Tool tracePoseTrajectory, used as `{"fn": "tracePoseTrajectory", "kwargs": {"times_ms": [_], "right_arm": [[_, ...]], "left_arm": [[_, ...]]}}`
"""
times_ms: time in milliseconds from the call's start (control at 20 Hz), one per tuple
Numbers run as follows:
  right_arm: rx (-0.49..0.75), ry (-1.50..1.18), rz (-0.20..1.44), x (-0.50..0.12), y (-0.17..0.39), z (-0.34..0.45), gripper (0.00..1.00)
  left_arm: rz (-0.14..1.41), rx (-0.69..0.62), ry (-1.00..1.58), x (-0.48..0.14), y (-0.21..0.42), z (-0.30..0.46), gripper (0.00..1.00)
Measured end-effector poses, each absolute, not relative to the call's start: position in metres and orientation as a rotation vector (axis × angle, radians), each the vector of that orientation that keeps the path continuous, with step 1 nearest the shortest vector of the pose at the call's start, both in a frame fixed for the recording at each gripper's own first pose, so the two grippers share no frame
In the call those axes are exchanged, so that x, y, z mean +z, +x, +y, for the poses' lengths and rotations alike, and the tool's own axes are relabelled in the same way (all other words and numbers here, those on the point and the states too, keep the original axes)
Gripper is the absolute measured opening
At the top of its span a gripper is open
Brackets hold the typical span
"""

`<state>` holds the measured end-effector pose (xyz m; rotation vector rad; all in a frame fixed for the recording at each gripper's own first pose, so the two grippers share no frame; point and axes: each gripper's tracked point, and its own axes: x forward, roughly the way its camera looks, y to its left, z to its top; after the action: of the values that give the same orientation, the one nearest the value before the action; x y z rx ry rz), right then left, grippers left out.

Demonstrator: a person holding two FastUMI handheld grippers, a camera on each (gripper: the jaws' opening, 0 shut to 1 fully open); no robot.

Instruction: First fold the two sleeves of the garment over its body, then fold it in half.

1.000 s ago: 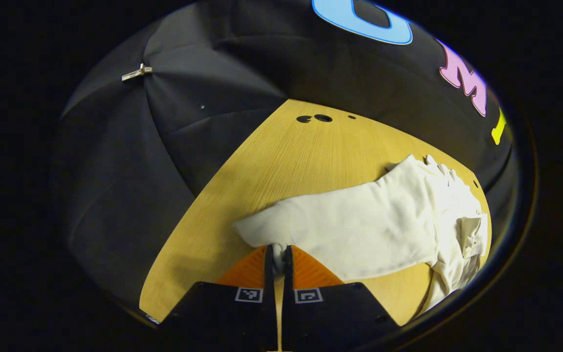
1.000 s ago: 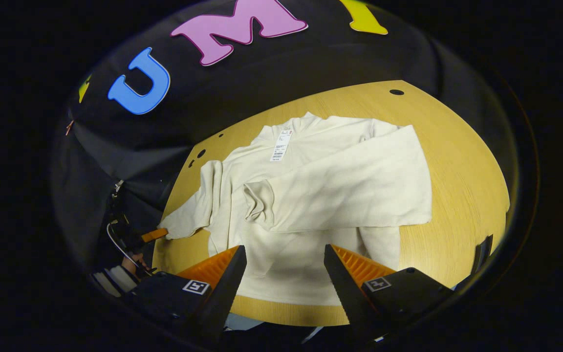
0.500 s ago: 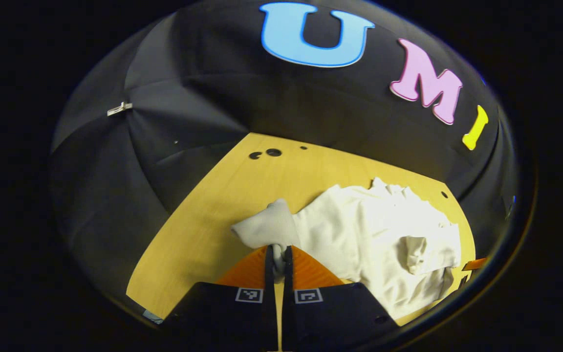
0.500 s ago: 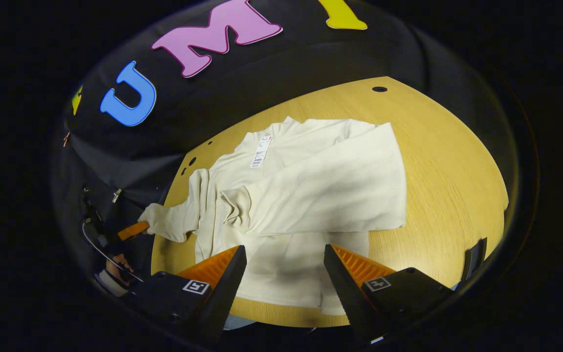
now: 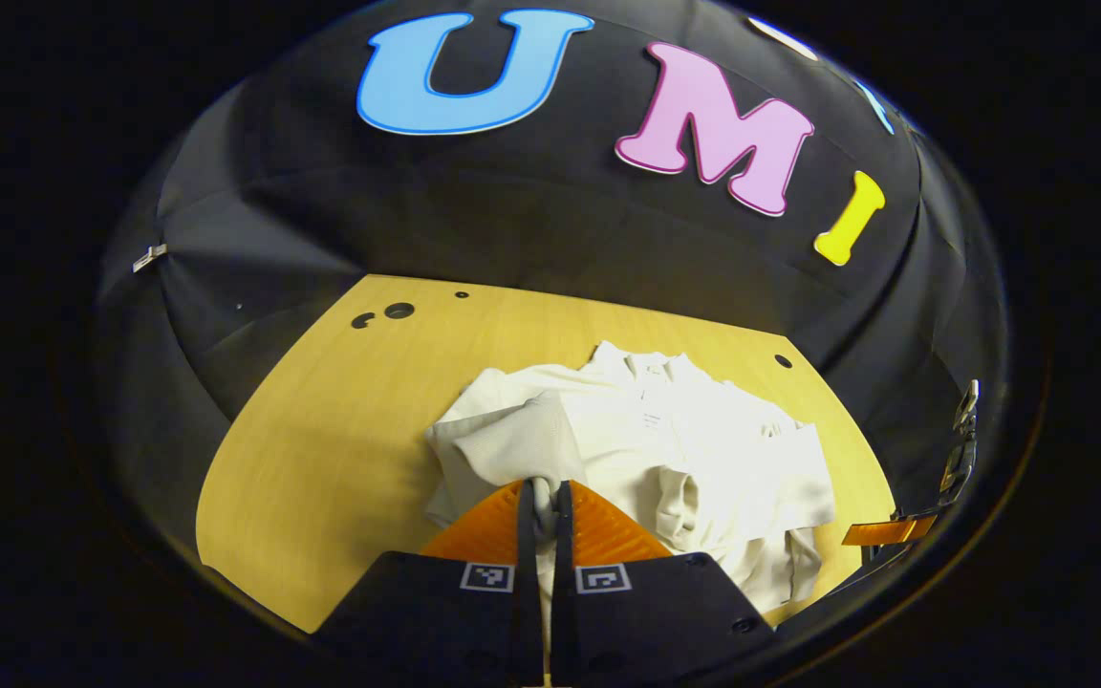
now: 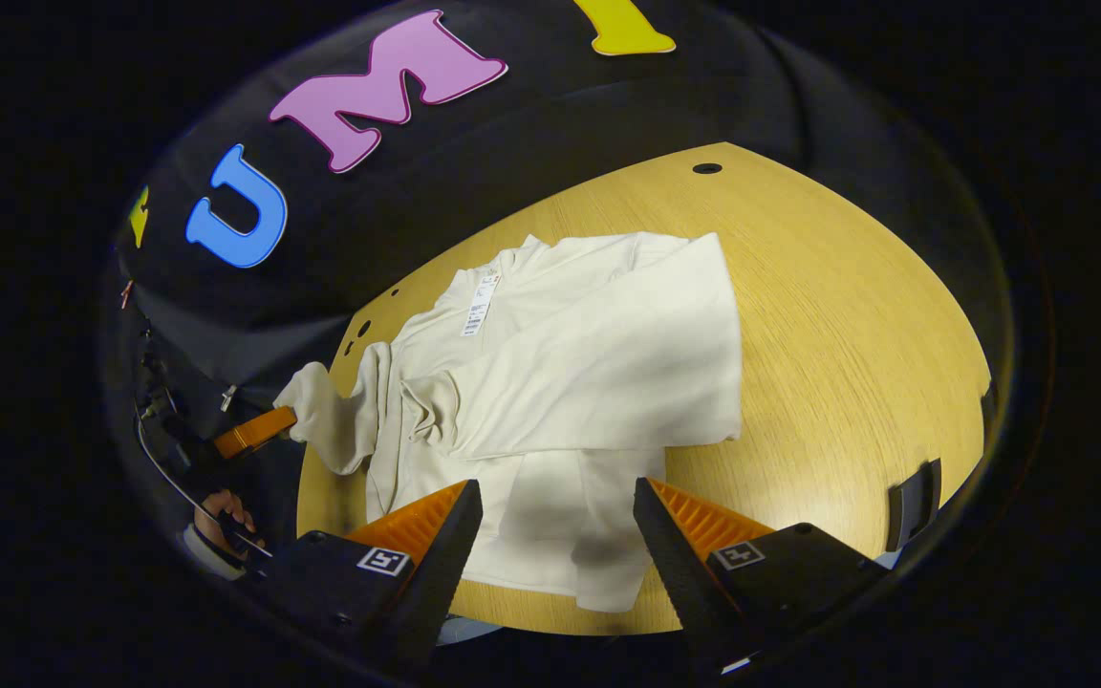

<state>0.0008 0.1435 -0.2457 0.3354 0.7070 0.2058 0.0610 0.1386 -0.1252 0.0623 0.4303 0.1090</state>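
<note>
Left gripper [image 5: 543,497], at 6 o'clock in its own view, is clamped on the cuff of the left sleeve [image 5: 512,444]. Cream long-sleeve top [image 5: 665,449] spreads beyond toward 1 o'clock on the wooden table [image 5: 321,411]. Right gripper [image 6: 558,521] hangs with jaws apart, nothing between them, above the hem. Right sleeve [image 6: 589,377] lies across the body. Fabric looks light, limp and prone to bunching; I'd grip cuffs or hem corners.

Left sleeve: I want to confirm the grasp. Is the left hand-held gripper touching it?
Touching. The left gripper view shows the left hand-held gripper shut, with the left sleeve pinched between its fingers.
</note>
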Motion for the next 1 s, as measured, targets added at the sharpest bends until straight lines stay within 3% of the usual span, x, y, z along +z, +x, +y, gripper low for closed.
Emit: {"fn": "tracePoseTrajectory", "kwargs": {"times_ms": [550, 1000], "right_arm": [[0.221, 0.333, 0.764, -0.261, 0.001, 0.118, 0.98], [0.233, 0.331, 0.802, -0.275, -0.002, 0.110, 0.98]], "left_arm": [[0.535, -0.032, 0.105, -0.197, 0.104, 0.029, 0.09], [0.646, -0.021, 0.192, -0.259, 0.131, 0.014, 0.09]]}}
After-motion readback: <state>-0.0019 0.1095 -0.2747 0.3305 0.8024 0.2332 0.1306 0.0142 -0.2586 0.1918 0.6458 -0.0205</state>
